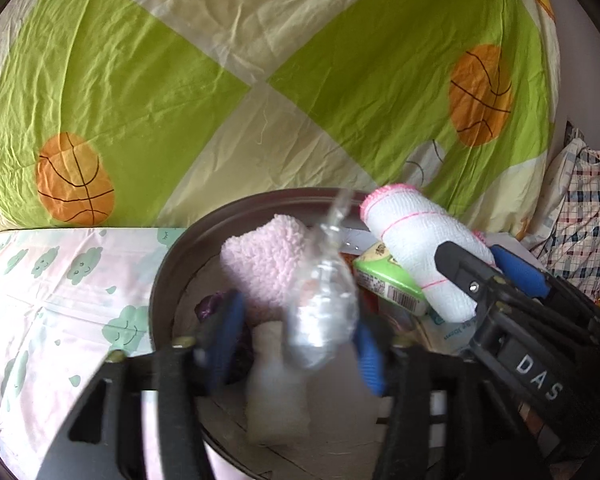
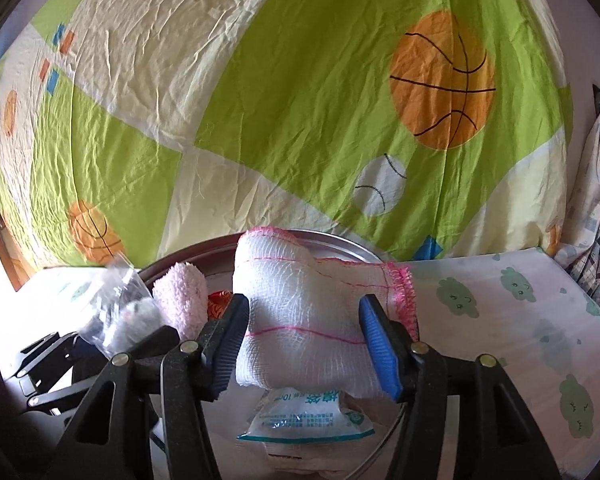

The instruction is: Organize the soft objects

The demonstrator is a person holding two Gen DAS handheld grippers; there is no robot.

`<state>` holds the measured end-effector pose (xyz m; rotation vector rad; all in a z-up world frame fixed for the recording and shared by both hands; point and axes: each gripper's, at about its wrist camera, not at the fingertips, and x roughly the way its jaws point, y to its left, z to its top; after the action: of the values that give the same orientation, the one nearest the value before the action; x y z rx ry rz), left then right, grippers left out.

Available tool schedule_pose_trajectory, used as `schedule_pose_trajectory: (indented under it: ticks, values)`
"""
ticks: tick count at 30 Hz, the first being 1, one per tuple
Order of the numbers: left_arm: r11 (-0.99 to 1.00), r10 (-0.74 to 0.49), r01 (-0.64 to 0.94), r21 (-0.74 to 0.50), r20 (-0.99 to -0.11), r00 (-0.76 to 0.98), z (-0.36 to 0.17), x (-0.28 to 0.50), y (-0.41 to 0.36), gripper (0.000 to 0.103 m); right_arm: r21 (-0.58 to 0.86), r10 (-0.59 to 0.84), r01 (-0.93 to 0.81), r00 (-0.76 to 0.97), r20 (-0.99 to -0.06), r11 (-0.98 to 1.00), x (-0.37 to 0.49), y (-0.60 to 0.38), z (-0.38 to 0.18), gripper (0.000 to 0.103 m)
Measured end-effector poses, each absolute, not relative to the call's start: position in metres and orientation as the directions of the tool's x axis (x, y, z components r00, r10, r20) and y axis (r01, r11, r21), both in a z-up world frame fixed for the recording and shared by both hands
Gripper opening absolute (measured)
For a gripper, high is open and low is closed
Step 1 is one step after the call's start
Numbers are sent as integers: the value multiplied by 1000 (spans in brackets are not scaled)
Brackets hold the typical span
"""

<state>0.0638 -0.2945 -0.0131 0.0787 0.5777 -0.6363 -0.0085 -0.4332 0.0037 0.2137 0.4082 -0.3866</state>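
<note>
My left gripper (image 1: 296,340) is shut on a clear crinkly plastic packet (image 1: 322,304), held over a round dark metal basin (image 1: 168,276). The packet also shows at the left of the right wrist view (image 2: 120,312). My right gripper (image 2: 304,344) is shut on a rolled white gauze cloth with pink stitching (image 2: 300,312), above the same basin (image 2: 336,246). In the left wrist view that cloth (image 1: 416,248) and the right gripper (image 1: 496,272) sit at the right. A fluffy pink cloth (image 1: 264,264) stands in the basin, also visible in the right wrist view (image 2: 182,300).
The basin also holds a green packet (image 1: 388,284), a white bottle (image 1: 276,392), a purple item (image 1: 210,306) and a tissue pack (image 2: 308,420). A green and cream quilt with basketball prints (image 1: 260,80) rises behind. A cloud-print sheet (image 1: 60,300) lies underneath. Plaid fabric (image 1: 588,220) is at the right.
</note>
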Motion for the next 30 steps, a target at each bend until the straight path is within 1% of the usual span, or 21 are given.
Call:
schedule_pose_trajectory:
  ticks: [1, 3, 5, 8, 12, 14, 16, 18, 20, 21, 25, 28, 30]
  values:
    - [810, -544, 575, -115, -514, 663, -11, 63, -289, 100, 149, -321, 409, 854, -409, 900, -13, -435, 6, 71]
    - [806, -566, 575, -140, -468, 679, -7, 61, -279, 102, 185, -340, 428, 863, -373, 885, -21, -438, 11, 75]
    - [797, -581, 586, -143, -443, 682, -3, 60, -271, 102, 196, -374, 453, 864, -337, 870, -29, -439, 16, 75]
    - [811, -568, 569, -135, -412, 713, 0, 59, -261, 102, 227, -418, 485, 862, -286, 845, -45, -440, 22, 75]
    - [799, -589, 580, -160, -405, 700, 0, 60, -253, 102, 219, -492, 539, 838, -235, 813, -59, -436, 29, 75]
    - [807, -578, 571, -152, -406, 708, 0, 61, -250, 102, 204, -529, 567, 821, -215, 798, -66, -434, 31, 76]
    - [827, -548, 548, -126, -404, 733, 0, 60, -246, 102, 195, -556, 588, 807, -197, 785, -71, -431, 32, 76]
    - [865, -481, 497, -69, -402, 779, 1, 60, -242, 102, 179, -590, 617, 786, -184, 766, -75, -429, 34, 76]
    - [884, -442, 467, -33, -386, 810, 2, 59, -235, 102, 173, -609, 630, 776, -165, 757, -79, -426, 35, 76]
    - [887, -437, 461, -30, -380, 815, 3, 59, -231, 102, 172, -614, 633, 774, -155, 755, -80, -425, 36, 77]
    - [890, -427, 455, -7, -356, 831, 6, 51, -216, 102, 139, -646, 653, 757, -100, 744, -88, -412, 39, 90]
    - [893, -410, 449, 28, -362, 837, 2, 46, -207, 103, 94, -656, 663, 749, -90, 743, -86, -402, 40, 92]
    - [895, -412, 446, 9, -367, 834, 1, 47, -201, 103, 86, -656, 664, 747, -104, 742, -85, -398, 38, 92]
